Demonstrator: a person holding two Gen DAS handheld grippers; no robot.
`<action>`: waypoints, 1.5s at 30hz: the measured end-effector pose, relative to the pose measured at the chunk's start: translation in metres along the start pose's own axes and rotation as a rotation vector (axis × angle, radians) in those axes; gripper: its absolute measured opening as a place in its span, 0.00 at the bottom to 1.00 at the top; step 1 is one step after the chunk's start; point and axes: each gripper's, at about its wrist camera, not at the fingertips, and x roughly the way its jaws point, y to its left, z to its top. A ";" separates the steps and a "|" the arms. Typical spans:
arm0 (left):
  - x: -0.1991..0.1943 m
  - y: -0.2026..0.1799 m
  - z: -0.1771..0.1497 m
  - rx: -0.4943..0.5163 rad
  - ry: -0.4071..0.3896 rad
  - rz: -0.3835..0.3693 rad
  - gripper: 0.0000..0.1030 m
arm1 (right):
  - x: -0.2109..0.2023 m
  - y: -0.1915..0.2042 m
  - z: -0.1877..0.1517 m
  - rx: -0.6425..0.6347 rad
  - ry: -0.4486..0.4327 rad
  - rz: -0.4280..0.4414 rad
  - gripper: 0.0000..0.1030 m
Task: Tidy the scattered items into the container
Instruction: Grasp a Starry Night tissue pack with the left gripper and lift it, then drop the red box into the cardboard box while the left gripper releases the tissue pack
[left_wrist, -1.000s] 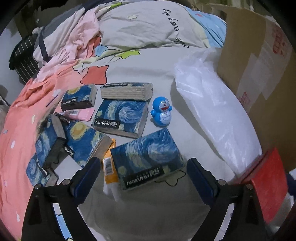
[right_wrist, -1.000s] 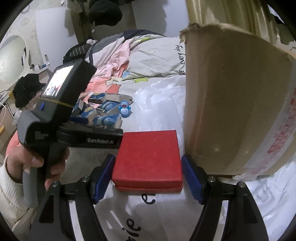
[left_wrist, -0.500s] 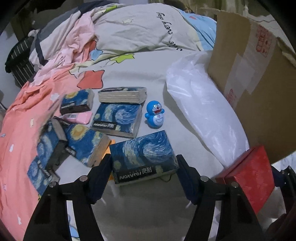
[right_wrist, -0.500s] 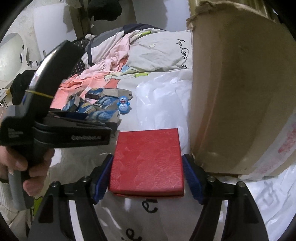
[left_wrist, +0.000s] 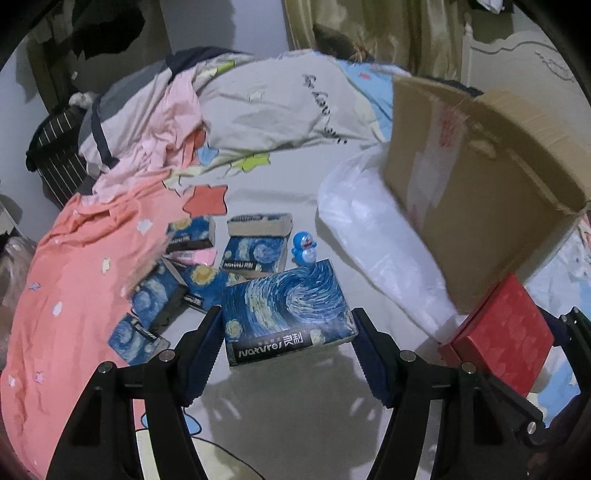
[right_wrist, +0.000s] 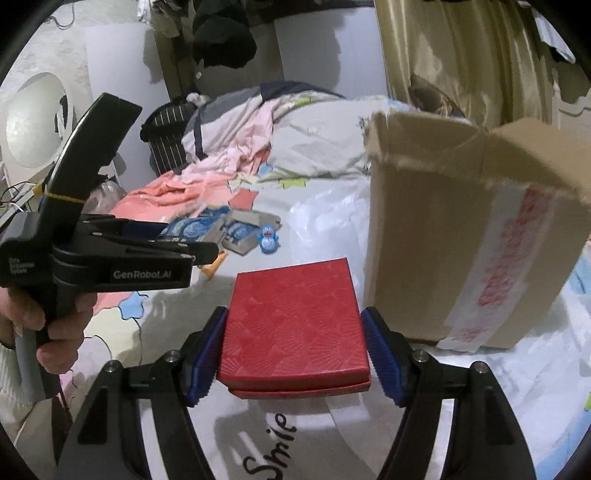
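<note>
A blue swirl-printed box (left_wrist: 288, 314) is pinched between the fingers of the left gripper (left_wrist: 286, 345) above the bed (left_wrist: 295, 424) (more such boxes lie behind). A red box (right_wrist: 295, 325) is clamped by the right gripper (right_wrist: 295, 354), just beside the cardboard carton (right_wrist: 461, 240).

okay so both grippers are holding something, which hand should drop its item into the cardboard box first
Probably the right. The right gripper clamps the red box beside the cardboard box. The left gripper holds the blue tissue pack farther off, with the white plastic bag between.
</note>
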 end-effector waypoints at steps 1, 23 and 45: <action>-0.006 -0.002 0.000 0.010 -0.006 -0.005 0.68 | -0.006 0.001 0.001 -0.003 -0.012 -0.001 0.66; -0.096 -0.058 0.031 0.110 -0.182 -0.170 0.68 | -0.093 -0.014 0.042 -0.054 -0.181 -0.101 0.66; -0.063 -0.108 0.098 0.219 -0.189 -0.368 0.68 | -0.045 -0.114 0.111 0.026 -0.108 -0.267 0.66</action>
